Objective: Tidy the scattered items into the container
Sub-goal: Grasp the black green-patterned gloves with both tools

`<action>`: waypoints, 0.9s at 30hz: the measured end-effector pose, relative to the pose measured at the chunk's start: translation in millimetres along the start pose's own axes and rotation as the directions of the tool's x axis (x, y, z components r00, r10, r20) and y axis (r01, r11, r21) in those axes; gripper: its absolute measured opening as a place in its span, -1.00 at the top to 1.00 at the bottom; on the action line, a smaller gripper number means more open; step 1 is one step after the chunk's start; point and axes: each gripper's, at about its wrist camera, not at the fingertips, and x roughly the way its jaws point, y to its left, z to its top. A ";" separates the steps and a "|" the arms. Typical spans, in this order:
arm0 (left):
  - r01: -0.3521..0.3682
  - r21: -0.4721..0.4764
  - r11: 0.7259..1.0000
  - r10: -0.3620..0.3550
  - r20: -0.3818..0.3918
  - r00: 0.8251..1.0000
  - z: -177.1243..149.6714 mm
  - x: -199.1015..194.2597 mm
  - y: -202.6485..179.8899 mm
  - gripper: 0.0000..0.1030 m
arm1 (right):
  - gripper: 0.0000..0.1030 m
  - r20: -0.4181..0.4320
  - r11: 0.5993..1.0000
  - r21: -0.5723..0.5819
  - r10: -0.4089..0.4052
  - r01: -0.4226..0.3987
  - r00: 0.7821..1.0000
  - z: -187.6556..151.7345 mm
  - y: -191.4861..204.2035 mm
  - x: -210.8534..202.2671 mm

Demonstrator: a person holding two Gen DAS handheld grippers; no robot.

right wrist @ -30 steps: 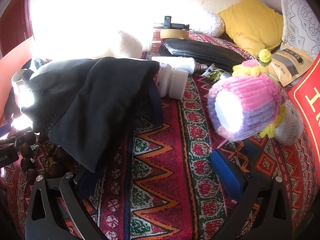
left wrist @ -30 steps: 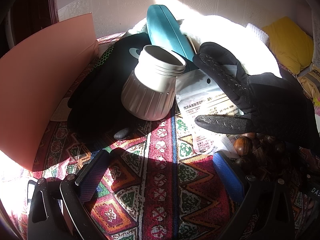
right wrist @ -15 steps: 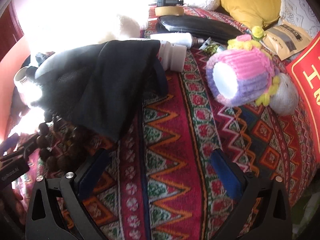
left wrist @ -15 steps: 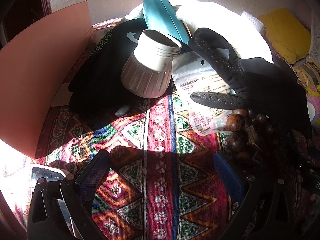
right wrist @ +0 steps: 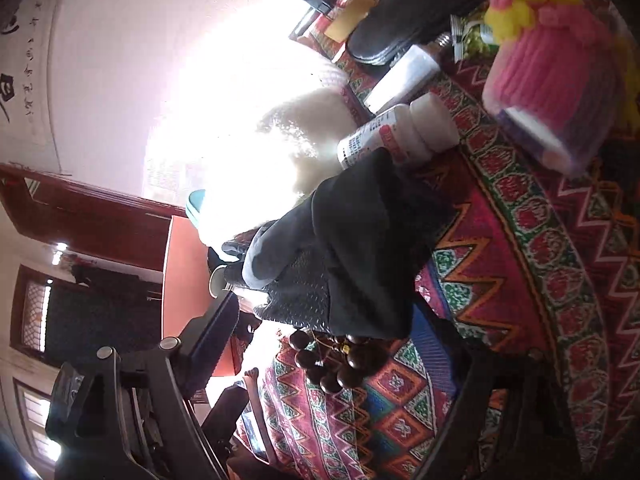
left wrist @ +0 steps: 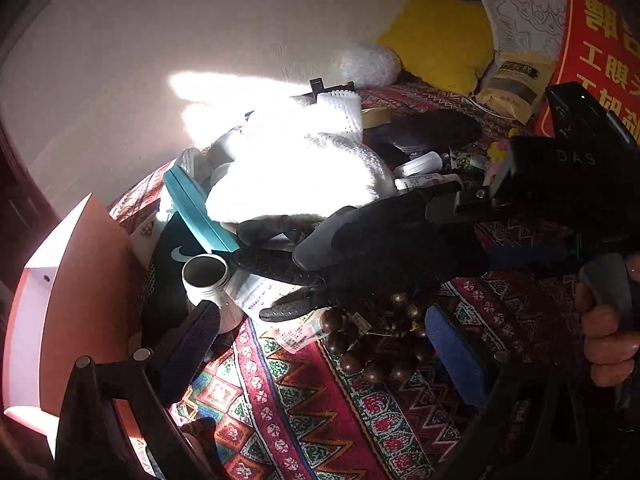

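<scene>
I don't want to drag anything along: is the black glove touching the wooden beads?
Touching. The right wrist view shows the black glove draped over the wooden beads, hiding some, with no gap.

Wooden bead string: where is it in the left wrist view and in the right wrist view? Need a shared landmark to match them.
Left wrist: wooden bead string lies lower centre, just under the black glove.
Right wrist: bead string sits lower centre, under the same glove, between the gripper's fingers.
Shared landmark: the black glove on the patterned cloth.
</scene>
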 end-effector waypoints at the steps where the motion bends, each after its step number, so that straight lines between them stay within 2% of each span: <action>1: -0.017 0.002 1.000 0.017 -0.005 1.000 -1.9 5.9 4.9 -1.00 | -0.64 -0.007 1.000 0.017 -0.007 0.007 1.000 0.1 -3.1 8.6; 2: -0.027 -0.022 0.999 0.026 -0.015 1.000 -8.2 11.5 9.9 -1.00 | -0.59 -0.014 0.999 0.033 -0.012 0.012 1.000 1.1 -3.3 12.4; 3: -0.026 -0.069 0.997 0.024 -0.033 0.999 -11.0 18.0 19.8 -1.00 | -0.39 -0.025 0.999 0.042 -0.033 0.034 0.999 0.2 -5.9 18.0; 4: -0.022 -0.128 0.991 0.015 -0.057 0.998 -12.1 25.3 34.0 -1.00 | -0.03 -0.028 0.997 0.039 -0.069 0.071 0.997 -2.4 -7.9 19.4; 5: -0.016 -0.191 0.981 0.000 -0.083 0.997 -13.3 31.0 51.3 -1.00 | 0.20 -0.026 0.994 0.031 -0.099 0.100 0.995 -3.3 -10.3 19.4; 7: 0.025 -0.314 0.949 -0.064 -0.114 0.991 -14.8 43.1 93.4 -1.00 | 0.70 -0.021 0.997 0.044 -0.056 0.057 0.998 -1.8 -17.5 18.0; 8: 0.057 -0.370 0.927 -0.105 -0.111 0.988 -16.6 46.2 116.4 -0.92 | 0.74 -0.016 0.999 0.055 0.002 -0.001 1.000 -1.2 -18.5 13.0; 10: 0.123 -0.476 0.871 -0.189 -0.094 0.977 -20.8 48.8 157.5 -0.38 | 0.74 0.009 0.998 0.026 0.049 -0.050 0.999 -1.1 -15.8 4.5; 11: 0.153 -0.520 0.840 -0.223 -0.076 0.972 -21.4 51.3 175.6 0.02 | 0.74 0.020 0.999 0.002 0.053 -0.053 0.998 -2.2 -14.5 1.4; 12: 0.165 -0.550 0.819 -0.235 -0.059 0.970 -20.7 53.6 191.5 0.08 | 0.74 0.024 0.998 -0.008 0.055 -0.055 0.998 -4.1 -15.4 0.9; 13: 0.162 -0.563 0.811 -0.233 -0.057 0.971 -18.6 56.5 202.4 0.08 | 0.74 0.020 0.998 -0.005 0.066 -0.066 0.998 -5.2 -18.3 -1.5; 15: 0.195 -0.554 0.809 -0.284 -0.077 0.956 -14.0 65.6 205.3 0.08 | 0.74 0.005 0.995 0.025 0.097 -0.097 0.995 0.3 -17.9 -10.5; 17: 0.235 -0.524 0.819 -0.331 -0.096 0.939 -10.0 77.7 194.3 0.08 | 0.74 -0.017 0.993 0.057 0.105 -0.104 0.994 -2.3 -26.1 -5.6; 20: 0.217 -0.495 0.842 -0.337 -0.168 0.926 -13.9 98.2 171.7 0.08 | 0.74 -0.037 0.991 0.072 0.114 -0.111 0.993 -7.2 -35.3 0.0; 22: 0.199 -0.513 0.835 -0.345 -0.205 0.916 -19.4 107.8 163.6 0.09 | 0.74 -0.034 0.993 0.060 0.107 -0.105 0.994 -2.0 -29.3 -8.0; 23: 0.186 -0.526 0.830 -0.342 -0.216 0.915 -21.5 110.2 163.5 0.25 | 0.74 -0.032 0.993 0.054 0.109 -0.107 0.994 -2.1 -28.1 -9.9; 24: 0.162 -0.533 0.830 -0.326 -0.229 0.917 -22.5 110.9 164.8 0.53 | 0.74 -0.030 0.993 0.045 0.114 -0.113 0.993 -2.7 -27.0 -11.9; 25: 0.135 -0.531 0.837 -0.300 -0.238 0.924 -22.1 108.5 166.3 0.61 | 0.74 -0.028 0.993 0.035 0.118 -0.117 0.993 -1.9 -24.8 -14.9; 27: 0.108 -0.529 0.842 -0.257 -0.217 0.942 -17.0 95.5 169.7 0.64 | 0.74 -0.026 0.993 0.016 0.120 -0.120 0.992 0.9 -14.1 -16.0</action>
